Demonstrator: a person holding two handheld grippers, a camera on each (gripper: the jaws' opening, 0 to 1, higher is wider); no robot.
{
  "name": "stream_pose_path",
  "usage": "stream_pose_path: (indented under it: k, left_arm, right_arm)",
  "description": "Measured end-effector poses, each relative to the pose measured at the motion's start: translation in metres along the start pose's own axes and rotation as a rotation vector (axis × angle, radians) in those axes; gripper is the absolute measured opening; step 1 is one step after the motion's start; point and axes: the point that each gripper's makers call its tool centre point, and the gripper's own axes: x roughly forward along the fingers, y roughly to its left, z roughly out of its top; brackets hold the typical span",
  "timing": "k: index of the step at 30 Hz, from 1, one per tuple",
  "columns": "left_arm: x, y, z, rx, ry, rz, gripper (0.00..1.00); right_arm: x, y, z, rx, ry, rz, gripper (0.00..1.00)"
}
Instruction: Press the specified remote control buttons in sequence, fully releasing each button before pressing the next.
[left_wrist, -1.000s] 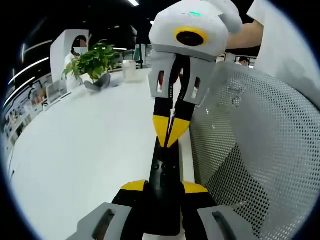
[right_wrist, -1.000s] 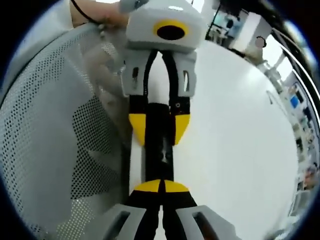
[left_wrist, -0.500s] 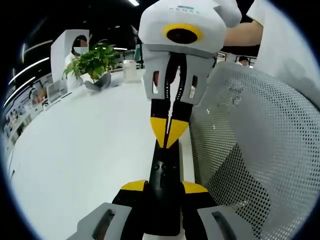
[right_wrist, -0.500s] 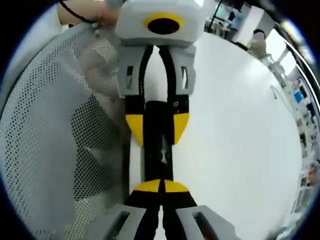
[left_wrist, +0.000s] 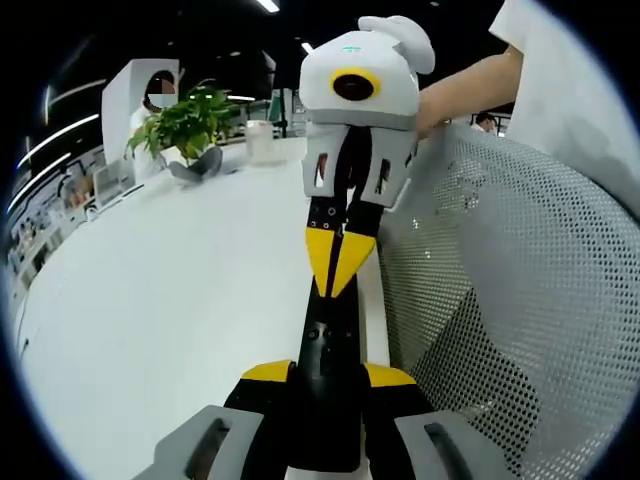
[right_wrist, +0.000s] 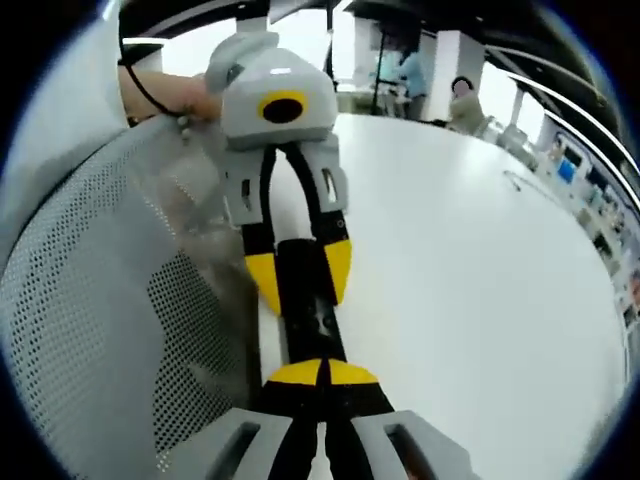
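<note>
**Right gripper pulled back from remote**

Backing off, my right gripper (left_wrist: 340, 262) now sits farther up the remote control (left_wrist: 328, 385), jaws shut together with their yellow tips touching its top face. Nearest me, my left gripper (left_wrist: 328, 375) clamps the remote's near end between its jaws. Beyond lies the white table (left_wrist: 170, 300), a mesh chair back (left_wrist: 520, 300) alongside, a potted plant (left_wrist: 185, 125) far off.

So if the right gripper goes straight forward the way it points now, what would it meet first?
Probably the long black remote control that the left gripper holds: the right gripper, shut with yellow tips together, points along it. Whether the tips are already touching it is unclear. Beyond comes the left gripper itself.
</note>
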Motion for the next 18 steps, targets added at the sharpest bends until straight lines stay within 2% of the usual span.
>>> stream_pose_path:
  k: [3,7,10,18]
  left_arm:
    - [-0.0001,-0.0002,0.0002,0.000,0.002,0.000,0.25]
    - [-0.0001,-0.0001,0.0001,0.004,0.001,0.000,0.25]
    - [-0.0003,-0.0002,0.0003,0.005,0.001,0.000,0.25]
    - [-0.0001,-0.0005,0.0002,0.003,-0.001,-0.001,0.25]
  right_arm:
    - [0.0024,0.0017,0.0021,-0.009,0.007,0.030,0.00]
    - [0.0033,0.0052,0.0022,-0.106,0.058,0.043,0.00]
    - [0.0044,0.0051,0.0030,-0.118,0.098,0.047,0.00]
    - [0.0076,0.0043,0.0018,-0.146,0.298,0.076,0.00]
